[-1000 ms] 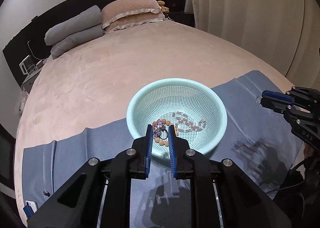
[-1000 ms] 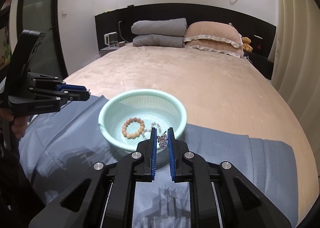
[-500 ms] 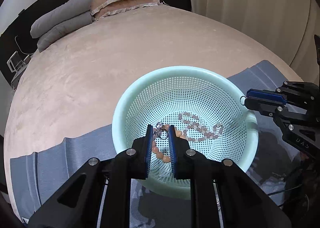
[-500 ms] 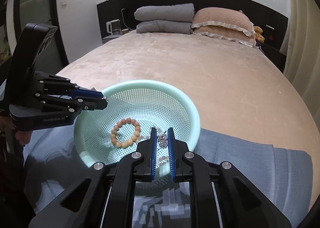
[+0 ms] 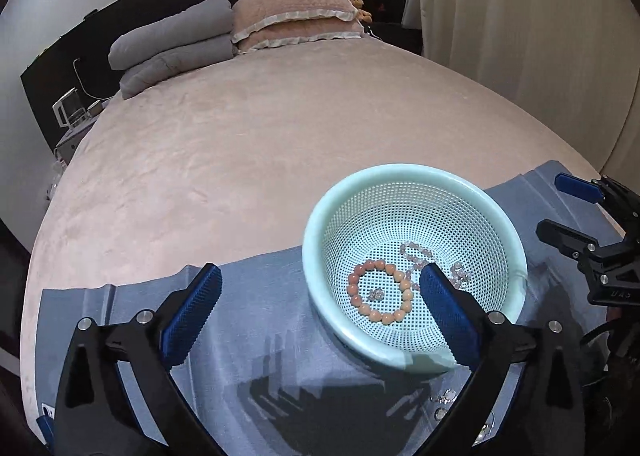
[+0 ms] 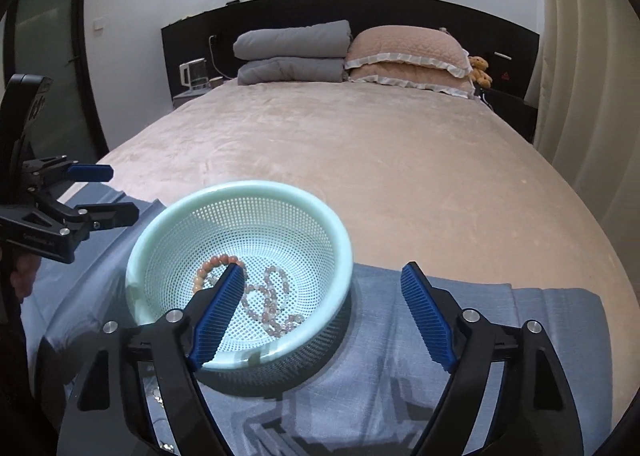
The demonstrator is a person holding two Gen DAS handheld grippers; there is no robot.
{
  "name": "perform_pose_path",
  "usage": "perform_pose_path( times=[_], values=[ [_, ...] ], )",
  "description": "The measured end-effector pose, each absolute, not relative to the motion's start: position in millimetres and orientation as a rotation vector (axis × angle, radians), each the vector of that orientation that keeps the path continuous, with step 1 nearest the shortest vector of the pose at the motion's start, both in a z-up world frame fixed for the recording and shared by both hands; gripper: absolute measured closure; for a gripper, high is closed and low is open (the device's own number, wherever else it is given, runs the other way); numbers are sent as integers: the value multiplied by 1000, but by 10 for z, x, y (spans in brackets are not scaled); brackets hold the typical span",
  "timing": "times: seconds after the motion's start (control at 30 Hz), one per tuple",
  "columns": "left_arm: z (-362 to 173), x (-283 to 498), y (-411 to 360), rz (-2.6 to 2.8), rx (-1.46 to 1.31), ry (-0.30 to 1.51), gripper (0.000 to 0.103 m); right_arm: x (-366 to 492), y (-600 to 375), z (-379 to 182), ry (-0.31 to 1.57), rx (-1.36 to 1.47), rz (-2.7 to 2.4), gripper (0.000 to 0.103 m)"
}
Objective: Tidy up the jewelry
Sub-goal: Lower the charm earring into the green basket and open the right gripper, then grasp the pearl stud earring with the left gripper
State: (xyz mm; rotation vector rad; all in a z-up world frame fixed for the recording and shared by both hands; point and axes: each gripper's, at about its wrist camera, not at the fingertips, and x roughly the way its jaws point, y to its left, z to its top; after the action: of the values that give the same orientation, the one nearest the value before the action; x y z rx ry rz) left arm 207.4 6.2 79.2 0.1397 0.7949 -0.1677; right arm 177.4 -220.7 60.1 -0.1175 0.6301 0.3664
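Note:
A mint perforated basket [image 5: 316, 240] [image 6: 340, 232] sits on a blue-grey cloth on the bed. In it lie an orange bead bracelet [image 5: 362, 270] [image 6: 208, 266], a pale pink bead strand [image 5: 416, 250] [image 6: 272, 306] and a small silver piece [image 5: 376, 294] inside the orange ring. My left gripper [image 5: 320, 280] is open and empty, its right finger over the basket. My right gripper [image 6: 322, 280] is open and empty, its left finger over the basket. Each gripper shows at the other view's edge [image 5: 580, 207] [image 6: 100, 195].
The blue-grey cloth [image 5: 260, 336] [image 6: 400, 376] covers the bed's near end. A few small silver pieces [image 5: 444, 398] lie on the cloth near the basket. Pillows and folded grey quilts [image 6: 292, 51] lie at the headboard. Curtains hang on the right.
Both grippers opened and let go of their silver pieces, which now lie in the basket. Both grippers pulled back from over the basket.

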Motion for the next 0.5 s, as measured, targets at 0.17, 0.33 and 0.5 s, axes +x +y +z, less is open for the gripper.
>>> perform_pose_path(
  times=[0.17, 0.33, 0.5],
  values=[
    [839, 1815, 119, -140, 164, 812, 6, 1535, -2254, 768, 613, -115, 359, 19],
    [915, 1517, 140, -138, 168, 805, 6, 1256, -2246, 895, 598, -142, 373, 19],
    [935, 1238, 130, -151, 156, 807, 6, 1020, -2252, 902, 608, -156, 388, 19]
  ],
)
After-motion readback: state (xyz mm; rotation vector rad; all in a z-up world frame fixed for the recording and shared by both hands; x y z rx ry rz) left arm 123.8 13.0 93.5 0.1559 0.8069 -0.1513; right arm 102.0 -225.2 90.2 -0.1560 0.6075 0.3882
